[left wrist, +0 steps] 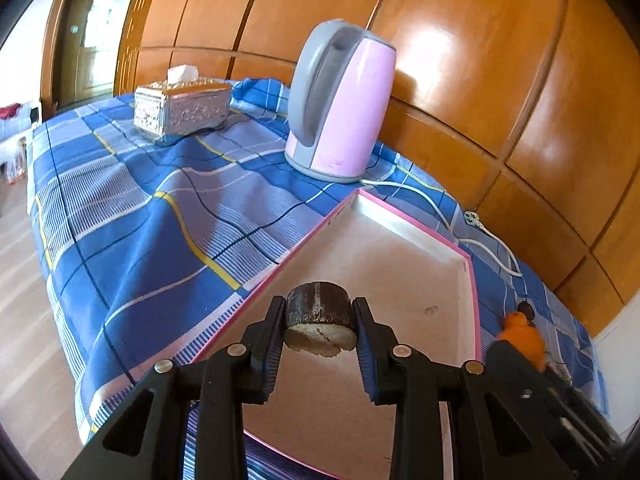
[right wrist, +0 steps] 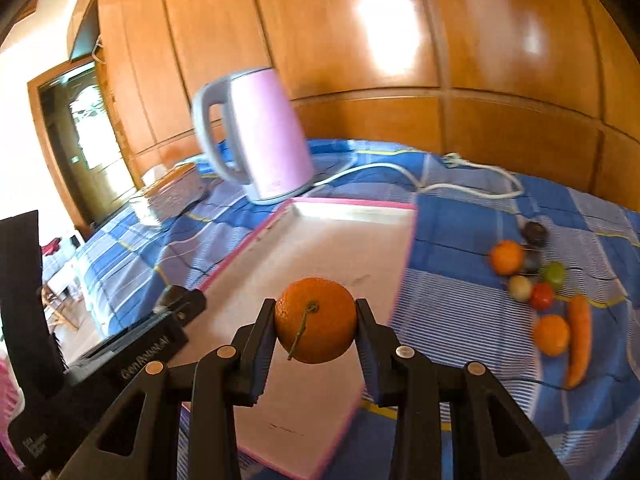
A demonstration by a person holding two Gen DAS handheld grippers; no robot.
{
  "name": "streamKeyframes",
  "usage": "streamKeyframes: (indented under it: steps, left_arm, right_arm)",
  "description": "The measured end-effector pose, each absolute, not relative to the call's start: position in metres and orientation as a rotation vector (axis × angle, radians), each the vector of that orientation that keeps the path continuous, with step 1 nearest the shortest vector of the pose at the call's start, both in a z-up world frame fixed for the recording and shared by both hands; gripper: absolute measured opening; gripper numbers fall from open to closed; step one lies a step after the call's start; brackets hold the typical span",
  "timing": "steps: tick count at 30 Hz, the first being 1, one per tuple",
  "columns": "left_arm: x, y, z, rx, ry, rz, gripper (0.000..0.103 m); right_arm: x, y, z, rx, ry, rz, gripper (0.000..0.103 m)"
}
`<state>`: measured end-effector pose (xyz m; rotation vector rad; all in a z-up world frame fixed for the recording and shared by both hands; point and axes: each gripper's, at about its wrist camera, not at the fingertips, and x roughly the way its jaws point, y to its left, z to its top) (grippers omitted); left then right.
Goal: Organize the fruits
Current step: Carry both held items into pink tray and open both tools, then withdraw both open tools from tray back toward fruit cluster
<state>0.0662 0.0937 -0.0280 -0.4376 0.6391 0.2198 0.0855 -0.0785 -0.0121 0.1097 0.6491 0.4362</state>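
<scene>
On the far left of the bench, in the left wrist view, a silver embossed tissue box (left wrist: 182, 110) stands on the blue plaid cloth (left wrist: 132, 208). To its right a pink and grey kettle (left wrist: 340, 100) sits upright on its base, just behind the far corner of a shallow pink-rimmed tray (left wrist: 474, 280). The kettle's white cord (left wrist: 436, 204) trails along the wooden wall panels (left wrist: 480, 60) behind the tray.

The left tongs (left wrist: 320, 326) hang over the tray's pale floor, pressed narrow against a short dark-skinned cylinder piece (left wrist: 320, 320) with a pale cut face toward the camera; what fruit it is cannot be told. It is held off the tray.

In the right wrist view the right tongs (right wrist: 316, 322) grip an orange (right wrist: 316, 320), stem toward the camera, also above the tray and near its right rim.

Right of the tray, on the cloth, lies a loose cluster: another orange (right wrist: 507, 257), a dark round fruit (right wrist: 536, 233), a small pale ball (right wrist: 520, 288), a green one (right wrist: 555, 274), a red one (right wrist: 543, 296), a third orange (right wrist: 552, 335) and a carrot (right wrist: 579, 340) just beside it.
</scene>
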Motion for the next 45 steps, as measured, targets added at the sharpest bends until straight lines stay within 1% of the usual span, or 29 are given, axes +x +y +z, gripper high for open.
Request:
streamKeyframes:
  steps: [7,10,11,16,18,23,27,32,36,38,40,42,45]
  left_arm:
    - [0.067,0.097,-0.031,-0.452,0.654,0.234,0.033]
    - [0.069,0.096,-0.034,-0.454,0.670,0.233,0.035]
    - [0.070,0.096,-0.035,-0.455,0.677,0.231,0.037]
    - [0.071,0.095,-0.037,-0.450,0.689,0.227,0.038]
    - [0.070,0.095,-0.036,-0.437,0.679,0.233,0.044]
    - [0.069,0.095,-0.037,-0.406,0.670,0.246,0.046]
    - [0.064,0.090,-0.039,-0.387,0.655,0.243,0.046]
    - [0.052,0.085,-0.022,-0.329,0.563,0.252,0.046]
    - [0.048,0.090,-0.017,-0.339,0.536,0.262,0.048]
    - [0.045,0.090,-0.015,-0.324,0.524,0.269,0.048]
    - [0.042,0.090,-0.012,-0.305,0.510,0.282,0.049]
    - [0.040,0.093,-0.010,-0.297,0.499,0.292,0.051]
    - [0.036,0.103,-0.008,-0.314,0.485,0.322,0.054]
  right_arm:
    - [0.102,-0.070,-0.033,0.146,0.750,0.479,0.041]
    - [0.097,-0.081,-0.032,0.153,0.729,0.447,0.041]
    - [0.096,-0.084,-0.031,0.160,0.728,0.443,0.041]
    - [0.095,-0.092,-0.029,0.171,0.715,0.420,0.042]
    - [0.092,-0.101,-0.029,0.168,0.697,0.373,0.042]
    - [0.080,-0.137,-0.035,0.201,0.682,0.253,0.042]
    - [0.057,-0.168,-0.034,0.130,0.609,0.102,0.042]
    - [0.030,-0.228,-0.034,0.086,0.519,-0.179,0.041]
    - [0.013,-0.281,-0.050,0.082,0.535,-0.353,0.041]
    - [0.004,-0.310,-0.063,0.144,0.577,-0.423,0.041]
    - [0.001,-0.333,-0.064,0.227,0.568,-0.489,0.042]
    - [0.004,-0.340,-0.065,0.219,0.552,-0.527,0.041]
    - [0.015,-0.350,-0.077,0.219,0.610,-0.579,0.041]
